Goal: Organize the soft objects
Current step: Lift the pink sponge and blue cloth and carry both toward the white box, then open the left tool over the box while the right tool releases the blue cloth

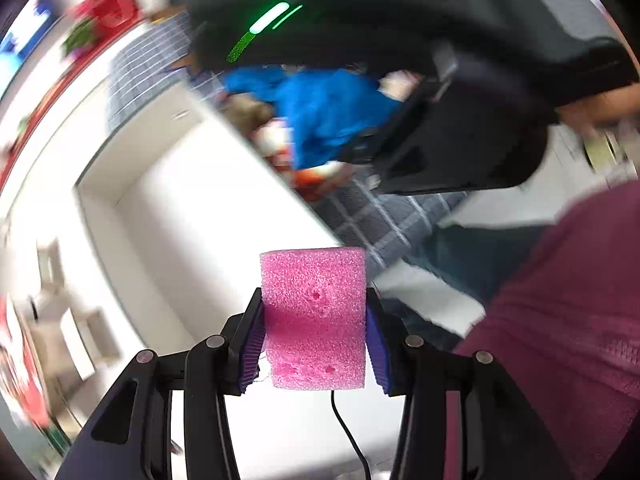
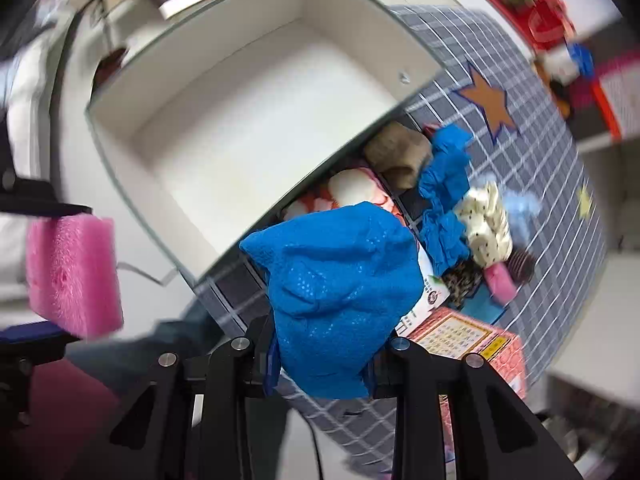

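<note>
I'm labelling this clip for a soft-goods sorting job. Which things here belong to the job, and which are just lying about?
Job:
- pink foam sponge block, held in left gripper
- blue dotted cloth, held in right gripper
- white open box
- blue crumpled rag
- spotted cream fabric

Lying about:
- pink printed carton
- orange star patch

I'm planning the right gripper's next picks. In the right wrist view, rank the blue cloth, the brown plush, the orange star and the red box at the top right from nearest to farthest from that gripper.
1. Blue cloth, held in the right gripper.
2. Brown plush, mid-frame by the bin wall.
3. Orange star, farther up the mat.
4. Red box, past the mat's far edge.
</note>
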A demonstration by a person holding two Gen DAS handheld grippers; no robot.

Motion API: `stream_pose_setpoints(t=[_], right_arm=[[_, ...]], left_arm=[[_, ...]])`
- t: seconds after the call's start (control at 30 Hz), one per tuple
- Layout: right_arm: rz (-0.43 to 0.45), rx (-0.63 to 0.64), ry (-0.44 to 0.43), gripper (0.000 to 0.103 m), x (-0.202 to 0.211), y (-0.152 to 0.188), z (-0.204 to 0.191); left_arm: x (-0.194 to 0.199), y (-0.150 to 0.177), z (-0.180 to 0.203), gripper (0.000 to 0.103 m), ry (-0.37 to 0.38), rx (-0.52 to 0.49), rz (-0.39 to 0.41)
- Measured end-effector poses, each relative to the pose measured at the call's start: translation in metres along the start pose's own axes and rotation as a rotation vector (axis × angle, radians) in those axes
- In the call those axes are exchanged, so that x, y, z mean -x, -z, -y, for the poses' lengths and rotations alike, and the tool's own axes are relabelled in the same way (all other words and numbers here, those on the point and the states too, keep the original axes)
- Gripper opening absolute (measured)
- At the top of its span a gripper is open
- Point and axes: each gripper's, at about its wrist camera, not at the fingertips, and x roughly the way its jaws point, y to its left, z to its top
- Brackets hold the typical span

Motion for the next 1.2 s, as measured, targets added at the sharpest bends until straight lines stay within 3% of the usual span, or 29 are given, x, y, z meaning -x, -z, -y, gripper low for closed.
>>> stream_pose_setpoints(t=[0.2,0.33,0.43,0.73,1.2], right_arm=[[0.015,-0.211,-0.158,0.031,0.011,-0.027,0.029],[-0.006,-0.290,-0.245,0.031,0.011,-0.048,0.032],[-0.006,-0.274,-0.244,0.031,0.011,-0.066,0.026],[-0.036,-0.213,-0.221,0.031,-0.001,-0.094,0.021],[-0.070,-0.166,-0.199,0.031,-0.013,-0.104,0.019]], left_arm=[[-0.009,0.016,-0.058,0.049,-0.084,0.421,0.039],[-0.034,0.024,-0.095,0.049,-0.058,0.675,0.018],[-0.058,0.034,-0.098,0.049,-0.055,0.756,-0.009],[-0.102,0.040,-0.096,0.049,-0.018,0.865,-0.029],[-0.122,0.036,-0.093,0.049,-0.018,0.890,-0.044]])
